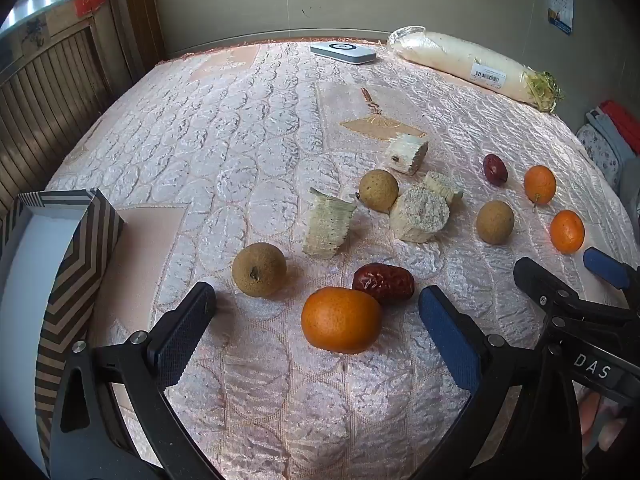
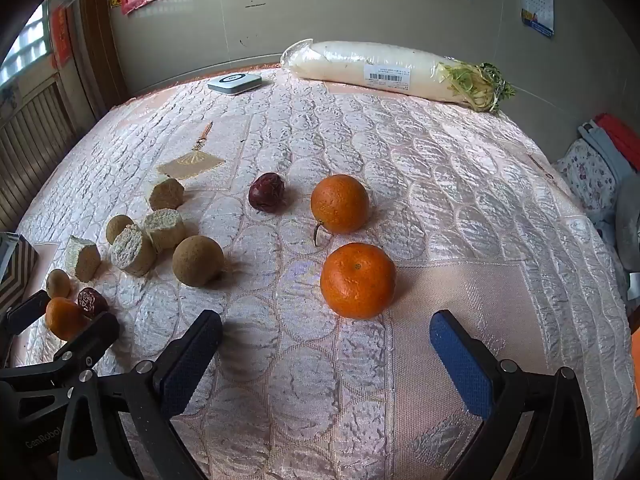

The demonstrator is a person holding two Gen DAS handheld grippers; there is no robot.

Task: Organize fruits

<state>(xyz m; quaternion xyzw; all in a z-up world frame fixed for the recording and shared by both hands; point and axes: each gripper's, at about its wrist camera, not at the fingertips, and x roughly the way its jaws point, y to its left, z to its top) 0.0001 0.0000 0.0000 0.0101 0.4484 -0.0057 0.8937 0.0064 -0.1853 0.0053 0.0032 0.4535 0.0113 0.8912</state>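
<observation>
My left gripper (image 1: pixel 316 304) is open, its jaws on either side of a near orange (image 1: pixel 341 319). A red date (image 1: pixel 383 282) lies just behind the orange and a brown longan (image 1: pixel 259 269) to its left. My right gripper (image 2: pixel 326 330) is open just in front of another orange (image 2: pixel 358 279). Behind that sit a stemmed orange (image 2: pixel 339 203) and a second date (image 2: pixel 266 192). A big longan (image 2: pixel 198 260) lies to the left. The right gripper also shows in the left wrist view (image 1: pixel 560 264).
A striped cardboard box (image 1: pixel 76 264) with a white inside stands at the left. Several pale cut chunks (image 1: pixel 418 214) lie mid-table among longans. A wrapped white radish (image 2: pixel 384 70) and a small white device (image 2: pixel 234 81) lie at the far edge. Folded cloth (image 2: pixel 592 176) is off the right side.
</observation>
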